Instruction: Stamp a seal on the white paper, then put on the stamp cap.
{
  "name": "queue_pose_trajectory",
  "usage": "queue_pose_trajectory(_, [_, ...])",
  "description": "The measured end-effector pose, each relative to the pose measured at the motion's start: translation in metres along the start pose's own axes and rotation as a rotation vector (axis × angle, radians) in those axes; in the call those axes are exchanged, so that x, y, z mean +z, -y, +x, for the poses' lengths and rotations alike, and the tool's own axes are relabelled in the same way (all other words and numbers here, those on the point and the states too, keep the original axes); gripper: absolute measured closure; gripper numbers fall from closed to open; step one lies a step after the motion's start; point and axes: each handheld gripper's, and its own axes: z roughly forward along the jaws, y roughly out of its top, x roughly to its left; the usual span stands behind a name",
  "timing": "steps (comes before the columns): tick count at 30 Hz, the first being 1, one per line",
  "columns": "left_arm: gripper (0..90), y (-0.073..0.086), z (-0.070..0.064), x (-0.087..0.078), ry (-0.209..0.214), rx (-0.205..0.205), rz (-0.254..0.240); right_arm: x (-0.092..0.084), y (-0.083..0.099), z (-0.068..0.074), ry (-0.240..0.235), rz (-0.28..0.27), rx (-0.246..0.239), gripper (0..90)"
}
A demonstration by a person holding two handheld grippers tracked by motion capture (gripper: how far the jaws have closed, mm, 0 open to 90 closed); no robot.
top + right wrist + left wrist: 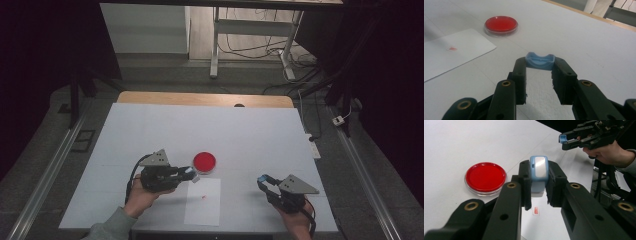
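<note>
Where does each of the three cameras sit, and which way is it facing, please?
High view: above the person's side, looking down on the table; forearms and both grippers show.
Left gripper view: rides the left gripper, looking along its fingers holding a blue stamp body.
Right gripper view: rides the right gripper, holding a blue cap.
Shared: the red dish and white paper.

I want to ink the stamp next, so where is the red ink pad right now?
In the high view the red ink pad sits near the table's middle, just beyond the white sheet and right beside the left gripper, which holds a blue stamp.
</note>
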Motion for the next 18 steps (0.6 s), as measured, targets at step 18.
queue_pose_trajectory(18, [75.7, -0.0001, -0.0002, 0.0008, -0.002, 0.0, 0.0, 0.0029, -0.0025, 0.0036, -0.013, -0.006, -0.007, 64.8])
